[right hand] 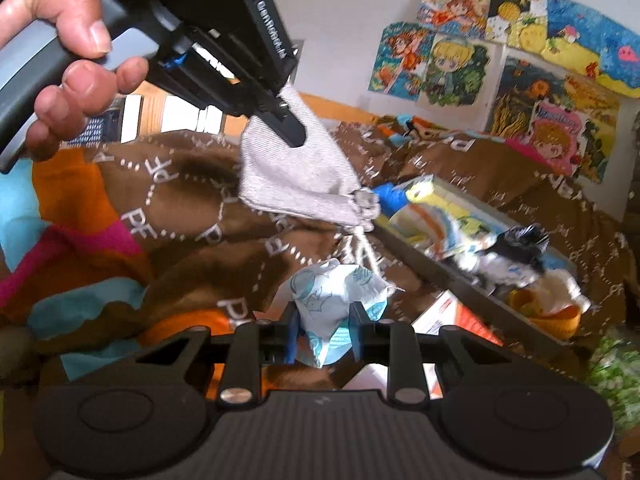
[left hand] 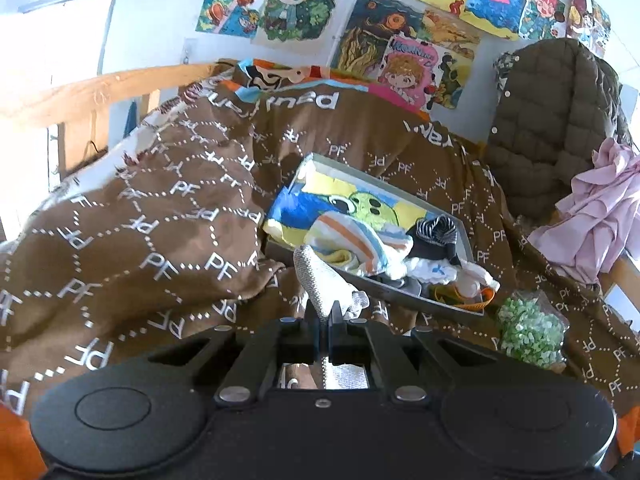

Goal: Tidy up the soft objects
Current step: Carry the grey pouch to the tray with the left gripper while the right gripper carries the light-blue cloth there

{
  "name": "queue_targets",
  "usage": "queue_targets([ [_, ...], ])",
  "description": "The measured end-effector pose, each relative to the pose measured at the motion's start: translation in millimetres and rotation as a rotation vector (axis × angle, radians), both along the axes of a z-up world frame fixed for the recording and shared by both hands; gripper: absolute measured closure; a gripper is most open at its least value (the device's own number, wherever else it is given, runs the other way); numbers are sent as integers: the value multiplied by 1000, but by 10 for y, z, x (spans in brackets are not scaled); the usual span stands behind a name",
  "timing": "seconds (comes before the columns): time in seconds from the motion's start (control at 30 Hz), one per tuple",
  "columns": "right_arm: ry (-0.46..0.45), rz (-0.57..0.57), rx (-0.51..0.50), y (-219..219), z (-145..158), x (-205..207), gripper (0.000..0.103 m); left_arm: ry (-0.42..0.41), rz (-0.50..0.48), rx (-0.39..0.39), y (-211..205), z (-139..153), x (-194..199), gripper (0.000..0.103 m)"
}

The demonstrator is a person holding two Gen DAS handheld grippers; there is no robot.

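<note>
My left gripper (left hand: 325,312) clamps a grey sock (left hand: 320,280), my right gripper (right hand: 325,336) pinches a blue-patterned cloth (right hand: 336,300), both above the brown blanket (left hand: 160,220), 1 grey tray (left hand: 400,292) of socks at its right edge

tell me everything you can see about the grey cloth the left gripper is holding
The grey cloth looks like a knitted fabric with a fine ribbed weave, pale grey, roughly triangular as it hangs. The left gripper has its jaws shut on its upper part, so it dangles in the air above the brown blanket, touching nothing else. Its lower end bunches into a knot-like tip with loose threads trailing down, pointing toward the grey tray of small clothes. In the left wrist view only a narrow strip shows between the fingers.
</note>
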State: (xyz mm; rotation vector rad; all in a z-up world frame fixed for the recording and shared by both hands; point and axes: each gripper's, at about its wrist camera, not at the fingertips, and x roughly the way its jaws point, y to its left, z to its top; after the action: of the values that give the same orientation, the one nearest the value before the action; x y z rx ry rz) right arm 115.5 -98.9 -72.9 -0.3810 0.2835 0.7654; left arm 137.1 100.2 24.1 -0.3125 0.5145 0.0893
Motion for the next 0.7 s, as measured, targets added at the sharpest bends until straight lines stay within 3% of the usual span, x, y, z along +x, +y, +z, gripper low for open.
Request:
queue_targets([
  [0.4, -9, -101, 137, -322, 350, 245, 74, -50, 9, 6, -112, 332, 185, 101],
  [0.57, -10, -129, 156, -337, 466, 665, 74, -88, -1, 16, -118, 396, 564, 100],
  [0.7, -28, -154, 145, -299, 586, 1261, 74, -131, -13, 1, -57, 366, 1032, 101],
])
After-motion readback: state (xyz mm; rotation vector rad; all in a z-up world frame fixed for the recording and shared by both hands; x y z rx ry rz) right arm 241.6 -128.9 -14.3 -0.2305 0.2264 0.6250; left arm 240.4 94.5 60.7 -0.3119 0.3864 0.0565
